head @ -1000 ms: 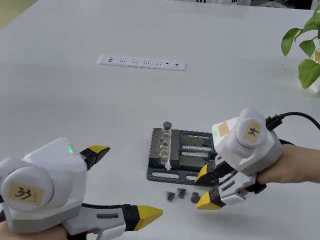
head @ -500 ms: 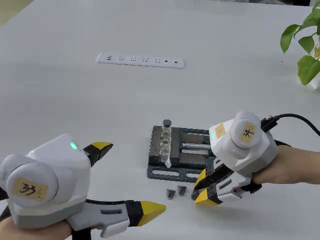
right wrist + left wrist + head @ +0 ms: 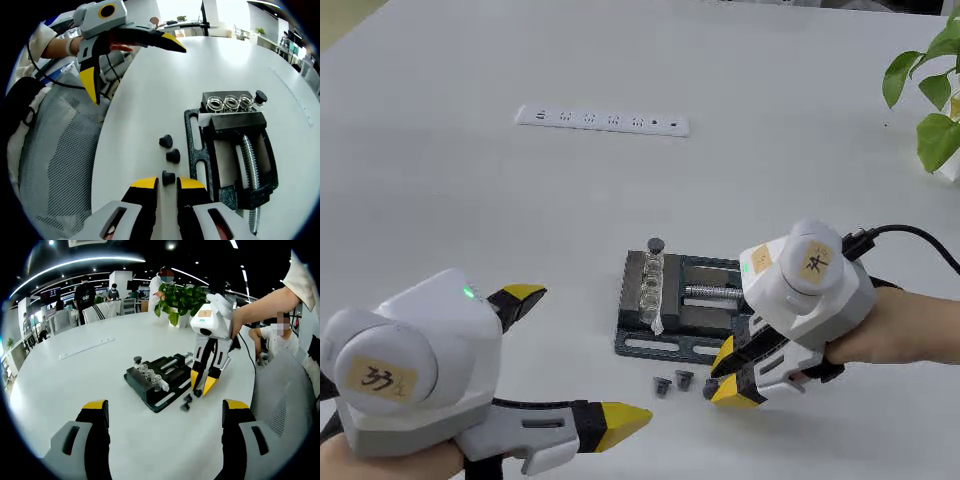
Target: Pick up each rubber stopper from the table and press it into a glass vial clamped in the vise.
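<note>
A white table (image 3: 470, 200) is seen from above, with a small black vise (image 3: 670, 348) near its middle. Four glass vials (image 3: 231, 103) are clamped upright in a row in the vise. The far one is already closed by a fitted stopper (image 3: 655, 244), and the other three are open. Three dark rubber stoppers lie loose on the table just in front of the vise. The right gripper (image 3: 727, 373) is lowered over one stopper (image 3: 168, 177), which sits between its two yellow tips. The jaws are drawn in close on either side of it, but whether it is pinched yet cannot be told. Two more stoppers (image 3: 170, 149) lie just beyond, near each other and untouched. The left gripper (image 3: 570, 357) is held well apart from the vise, its jaws spread wide and holding nothing. The stopper is judged small, very light, slightly yielding and grippy, so it is likely to tip or pop out if squeezed off-centre. It is best taken by the sides of its wider head, with the narrower plug end left free. Which end faces up is too small to tell. The glass is fragile, so a straight, gentle push is called for.
</note>
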`<state>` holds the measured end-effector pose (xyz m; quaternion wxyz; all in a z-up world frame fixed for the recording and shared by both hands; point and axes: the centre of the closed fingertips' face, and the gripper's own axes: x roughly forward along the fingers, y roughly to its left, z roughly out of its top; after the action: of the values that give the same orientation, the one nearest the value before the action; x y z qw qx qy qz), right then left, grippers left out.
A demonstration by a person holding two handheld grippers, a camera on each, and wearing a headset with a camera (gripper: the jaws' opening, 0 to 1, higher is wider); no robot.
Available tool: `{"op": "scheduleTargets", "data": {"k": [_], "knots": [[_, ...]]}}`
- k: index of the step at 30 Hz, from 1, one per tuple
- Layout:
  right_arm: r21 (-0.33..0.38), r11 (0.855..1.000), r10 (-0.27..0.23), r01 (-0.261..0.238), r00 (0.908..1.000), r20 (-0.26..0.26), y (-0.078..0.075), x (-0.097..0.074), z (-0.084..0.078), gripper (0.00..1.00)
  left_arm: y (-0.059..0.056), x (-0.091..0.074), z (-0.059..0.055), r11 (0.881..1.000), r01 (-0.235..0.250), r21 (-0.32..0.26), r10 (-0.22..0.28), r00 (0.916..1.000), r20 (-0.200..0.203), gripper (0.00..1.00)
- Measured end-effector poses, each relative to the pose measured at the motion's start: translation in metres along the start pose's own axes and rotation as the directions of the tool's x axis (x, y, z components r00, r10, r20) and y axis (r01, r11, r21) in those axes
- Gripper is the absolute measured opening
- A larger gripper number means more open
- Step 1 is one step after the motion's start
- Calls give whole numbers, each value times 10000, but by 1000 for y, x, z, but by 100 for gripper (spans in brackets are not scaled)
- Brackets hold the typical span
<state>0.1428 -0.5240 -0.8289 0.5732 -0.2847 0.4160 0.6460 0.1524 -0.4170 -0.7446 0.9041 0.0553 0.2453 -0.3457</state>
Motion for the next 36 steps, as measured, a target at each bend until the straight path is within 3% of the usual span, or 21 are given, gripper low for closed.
{"op": "scheduleTargets", "data": {"k": [6,11,17,20,25,27,28,30,31,32,33,35,36], "knots": [[7,10000,-37,37,10000,65,-2,2,2,6,-1,0,-2,10000,-21,-3,21,10000,11,93],[408,9992,-53,48,9999,118,-4,2,4,5,-4,0,-4,10000,27,-27,-27,10000,-3,93],[1494,9887,-14,-85,9978,663,1,-2,8,5,-7,2,-4,10000,59,-41,-58,10000,22,93],[2445,9693,-66,-250,9918,1277,2,-9,16,5,-9,3,-1,9999,125,-24,-125,9999,115,92],[3767,9227,-143,-816,9694,2449,2,-24,31,5,-11,5,4,9996,272,80,-274,9991,308,91],[4424,8876,-190,-1282,9494,3134,-2,-31,40,5,-14,6,7,9993,338,145,-344,9986,398,90],[4722,8657,-210,-1662,9304,3660,0,-37,47,5,-16,7,10,9990,388,202,-398,9980,487,88],[5089,8329,-184,-2176,9081,4183,3,-45,53,5,-20,8,15,9987,444,256,-459,9971,614,86],[5249,8130,-224,-2519,8874,4605,4,-51,59,5,-21,8,18,9982,525,276,-544,9957,753,84],[5397,7938,-238,-2803,8724,4882,5,-55,62,5,-23,9,21,9980,556,311,-581,9947,848,83],[5588,7615,-238,-3283,8475,5302,7,-62,67,5,-26,9,25,9974,609,389,-644,9930,985,82],[5708,7248,-278,-3859,8114,5838,8,-70,73,5,-31,10,33,9961,701,527,-761,9897,1212,79],[5728,6966,-236,-4320,7842,6201,14,-77,79,5,-35,10,38,9955,749,580,-817,9886,1266,77]]}}
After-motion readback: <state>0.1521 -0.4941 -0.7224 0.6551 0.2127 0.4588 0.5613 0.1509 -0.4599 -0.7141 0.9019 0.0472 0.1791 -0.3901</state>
